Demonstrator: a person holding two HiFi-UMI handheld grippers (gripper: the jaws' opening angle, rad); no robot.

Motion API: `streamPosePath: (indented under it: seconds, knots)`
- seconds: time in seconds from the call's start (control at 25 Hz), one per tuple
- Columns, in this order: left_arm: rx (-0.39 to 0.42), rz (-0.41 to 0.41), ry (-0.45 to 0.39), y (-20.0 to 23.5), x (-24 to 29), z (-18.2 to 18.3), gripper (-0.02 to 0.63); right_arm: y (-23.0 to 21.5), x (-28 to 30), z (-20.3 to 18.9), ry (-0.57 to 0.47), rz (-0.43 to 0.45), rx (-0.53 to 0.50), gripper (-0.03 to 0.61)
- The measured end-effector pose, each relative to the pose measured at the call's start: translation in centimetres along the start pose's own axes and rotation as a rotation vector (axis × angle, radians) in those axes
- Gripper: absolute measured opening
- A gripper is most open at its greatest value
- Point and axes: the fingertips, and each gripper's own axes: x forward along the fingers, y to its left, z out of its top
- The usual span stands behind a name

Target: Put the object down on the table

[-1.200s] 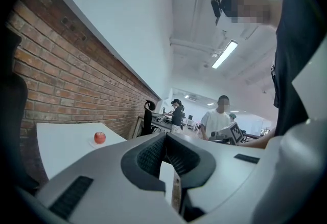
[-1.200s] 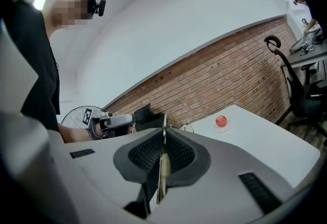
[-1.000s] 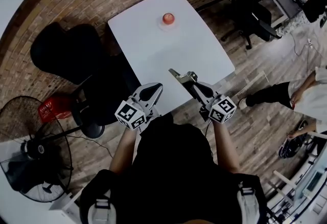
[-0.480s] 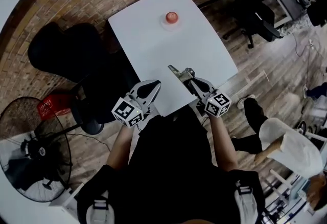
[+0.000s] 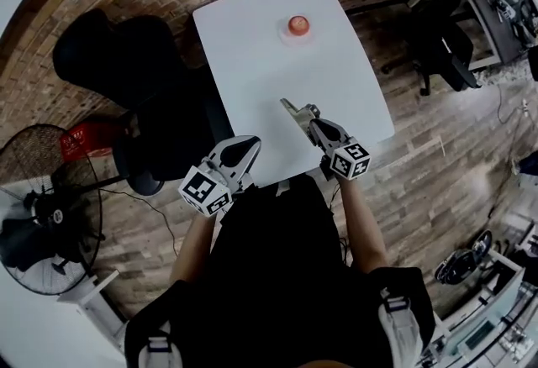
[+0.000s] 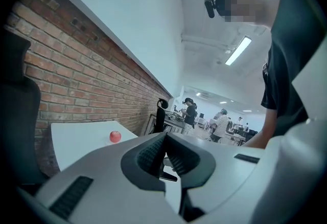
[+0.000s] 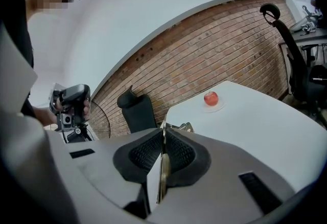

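My right gripper (image 5: pixel 308 120) is shut on a thin flat metal utensil (image 5: pixel 292 110). The utensil sticks out past the jaws over the near part of the white table (image 5: pixel 252 81). In the right gripper view it stands edge-on between the pads (image 7: pixel 181 154), its metal tip (image 7: pixel 180 127) poking ahead of them. My left gripper (image 5: pixel 246 146) hovers at the table's near left edge, jaws shut with nothing in them. A red apple (image 5: pixel 298 24) sits on a small plate at the far end of the table, also seen as the apple (image 6: pixel 115 136) and the apple (image 7: pixel 210 98).
A black office chair (image 5: pixel 126 64) stands left of the table against the brick wall. A floor fan (image 5: pixel 42 223) and a red box (image 5: pixel 80 139) are further left. Another chair and desk (image 5: pixel 445 39) stand at the right.
My right gripper has sunk toward the table and drawn nearer to my body, still holding the utensil. The left gripper has hardly moved. A person at the right has left the view.
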Motion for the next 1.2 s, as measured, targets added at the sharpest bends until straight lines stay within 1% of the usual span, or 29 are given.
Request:
streamPosePath:
  seconds: [0.16, 0.36, 0.64, 0.88, 1.2]
  knots:
    - [-0.010, 0.038, -0.002, -0.4, 0.3, 0.0, 0.021, -1.8, 0.7, -1.1, 0.044, -0.018, -0.039, 0.018]
    - [-0.016, 0.081, 0.001, -0.7, 0.6, 0.0, 0.021, -3.9, 1.9, -2.4, 0.072, -0.019, -0.018, 0.018]
    - [-0.032, 0.148, -0.005, -0.9, 1.5, -0.2, 0.021, -6.6, 4.0, -3.5, 0.125, -0.003, -0.038, 0.018]
    - [-0.040, 0.182, -0.017, -1.0, 2.2, -0.3, 0.021, -8.7, 5.4, -4.6, 0.168, -0.014, -0.047, 0.018]
    - [-0.040, 0.206, -0.025, -1.6, 3.4, -0.4, 0.021, -9.7, 6.2, -5.7, 0.225, 0.009, -0.068, 0.018]
